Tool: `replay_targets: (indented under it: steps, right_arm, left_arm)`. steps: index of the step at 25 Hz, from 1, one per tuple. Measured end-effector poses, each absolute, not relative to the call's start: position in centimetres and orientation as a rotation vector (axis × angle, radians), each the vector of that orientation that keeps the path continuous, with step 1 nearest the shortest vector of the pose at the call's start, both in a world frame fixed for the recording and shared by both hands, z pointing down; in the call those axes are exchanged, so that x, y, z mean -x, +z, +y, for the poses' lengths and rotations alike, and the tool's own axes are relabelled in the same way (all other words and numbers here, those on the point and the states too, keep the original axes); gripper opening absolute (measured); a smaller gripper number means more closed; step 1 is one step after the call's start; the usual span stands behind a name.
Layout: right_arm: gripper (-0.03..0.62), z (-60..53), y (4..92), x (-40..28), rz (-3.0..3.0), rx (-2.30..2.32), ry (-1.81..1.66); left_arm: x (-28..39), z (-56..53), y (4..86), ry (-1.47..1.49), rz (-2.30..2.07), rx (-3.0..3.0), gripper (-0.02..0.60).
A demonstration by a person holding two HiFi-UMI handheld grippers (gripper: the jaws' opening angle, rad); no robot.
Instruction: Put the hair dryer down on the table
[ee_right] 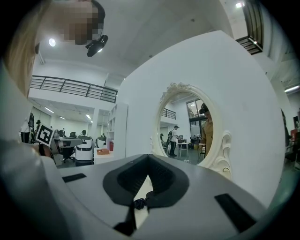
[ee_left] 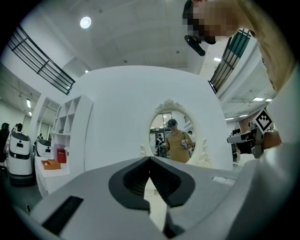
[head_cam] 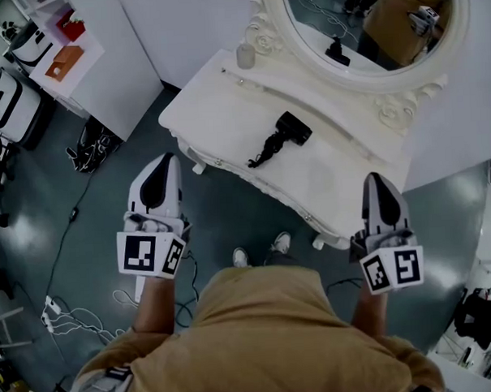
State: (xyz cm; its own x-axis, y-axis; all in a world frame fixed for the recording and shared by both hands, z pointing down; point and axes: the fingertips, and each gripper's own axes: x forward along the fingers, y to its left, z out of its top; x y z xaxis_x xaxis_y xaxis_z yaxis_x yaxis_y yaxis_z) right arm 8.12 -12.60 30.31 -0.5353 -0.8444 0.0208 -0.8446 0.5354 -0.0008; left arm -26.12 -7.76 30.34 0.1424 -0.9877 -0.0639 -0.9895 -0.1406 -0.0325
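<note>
head cam: above person, steeply down; table (head_cam: 217, 111) near
L cam: on L gripper (ee_left: 150, 159), level; faces mirror (ee_left: 171, 138)
R cam: on R gripper (ee_right: 149, 155), same aim, further right
shared: mirror, all 3 views

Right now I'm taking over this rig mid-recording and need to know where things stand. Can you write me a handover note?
Left claw: shut, empty, in front of the table.
Right claw: shut, empty, near the table's front edge.
Hair dryer: lying on the table below the mirror, touched by neither claw.
Done: dryer is down.
Left: nothing visible.
</note>
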Motion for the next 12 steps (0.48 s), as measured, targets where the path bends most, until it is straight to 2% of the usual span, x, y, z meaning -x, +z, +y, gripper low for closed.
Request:
replay_targets:
  steps: [12]
  right_arm:
    - [0.003, -15.6, 30.5, -9.4, -2.766, -1.491, 0.041]
  left_arm:
    - [24.2, -10.2, 30.1, 0.000, 2.015, 2.307, 0.005]
